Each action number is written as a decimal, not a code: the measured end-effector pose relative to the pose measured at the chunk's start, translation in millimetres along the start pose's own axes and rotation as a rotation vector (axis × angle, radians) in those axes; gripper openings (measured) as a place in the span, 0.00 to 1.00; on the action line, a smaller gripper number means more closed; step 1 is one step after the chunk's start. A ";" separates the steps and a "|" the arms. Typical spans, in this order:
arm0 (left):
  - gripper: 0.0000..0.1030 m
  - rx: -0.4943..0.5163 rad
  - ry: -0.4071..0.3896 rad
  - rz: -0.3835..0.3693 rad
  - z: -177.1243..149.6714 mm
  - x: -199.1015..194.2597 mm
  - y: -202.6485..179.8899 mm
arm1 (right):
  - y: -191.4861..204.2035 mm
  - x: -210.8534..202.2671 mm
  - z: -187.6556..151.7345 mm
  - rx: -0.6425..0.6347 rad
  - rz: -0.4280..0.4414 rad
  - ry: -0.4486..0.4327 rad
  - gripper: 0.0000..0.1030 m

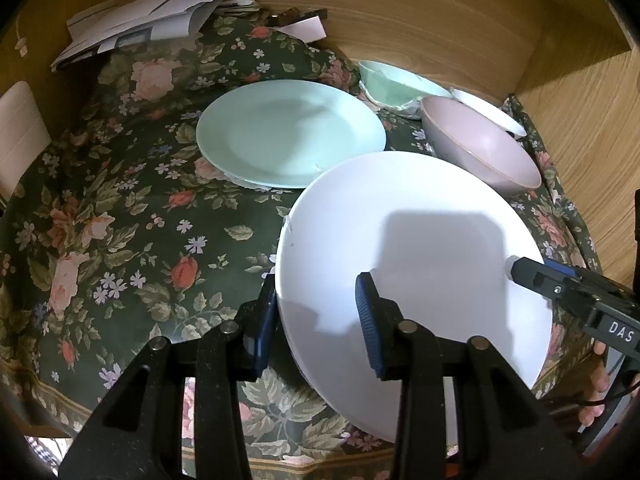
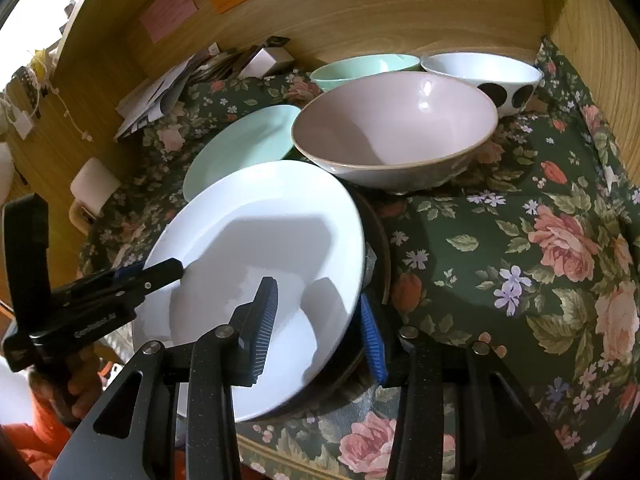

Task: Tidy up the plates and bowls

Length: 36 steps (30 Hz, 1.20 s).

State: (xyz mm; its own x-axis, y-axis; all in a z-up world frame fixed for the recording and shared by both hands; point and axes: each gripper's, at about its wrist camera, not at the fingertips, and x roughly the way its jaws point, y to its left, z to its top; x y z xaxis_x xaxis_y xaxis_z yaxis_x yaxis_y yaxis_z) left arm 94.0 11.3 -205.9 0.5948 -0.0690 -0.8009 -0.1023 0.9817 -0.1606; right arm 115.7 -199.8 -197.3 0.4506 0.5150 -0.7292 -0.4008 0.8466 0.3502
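A white plate (image 1: 420, 264) (image 2: 256, 264) lies tilted at the near edge of the floral cloth. My left gripper (image 1: 320, 320) straddles its left rim, jaws apart, one finger under and one over. My right gripper (image 2: 320, 320) straddles its right rim the same way, with a dark plate (image 2: 380, 248) just beneath. A mint plate (image 1: 288, 132) (image 2: 244, 148) lies behind. A pink bowl (image 1: 480, 148) (image 2: 396, 132), a mint bowl (image 1: 392, 84) (image 2: 360, 68) and a white dotted bowl (image 1: 488, 112) (image 2: 484, 76) stand at the back right.
Wooden walls (image 2: 400, 8) close in the back and right side. Loose papers (image 1: 152, 20) pile at the back left. A white roll (image 2: 96, 184) sits at the left edge. The floral cloth (image 2: 520, 240) is bare to the right.
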 end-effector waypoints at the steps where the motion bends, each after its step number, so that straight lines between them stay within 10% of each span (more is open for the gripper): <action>1: 0.36 0.000 0.000 -0.001 0.1 0.4 0.1 | -0.2 -0.2 0.0 0.002 0.002 0.002 0.35; 29: 0.47 0.032 -0.125 -0.002 19.9 -37.2 10.6 | 18.0 -40.9 22.9 -0.142 -0.149 -0.136 0.35; 36: 0.68 0.022 -0.215 0.089 42.5 -54.8 33.6 | 41.5 -37.9 58.2 -0.192 -0.083 -0.187 0.68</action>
State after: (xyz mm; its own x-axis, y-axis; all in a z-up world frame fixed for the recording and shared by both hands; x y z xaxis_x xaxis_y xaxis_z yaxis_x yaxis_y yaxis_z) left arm 91.8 55.6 -143.0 0.7407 0.0552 -0.6696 -0.1461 0.9860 -0.0803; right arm 128.4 -176.3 -121.0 0.6202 0.4758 -0.6237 -0.4919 0.8552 0.1632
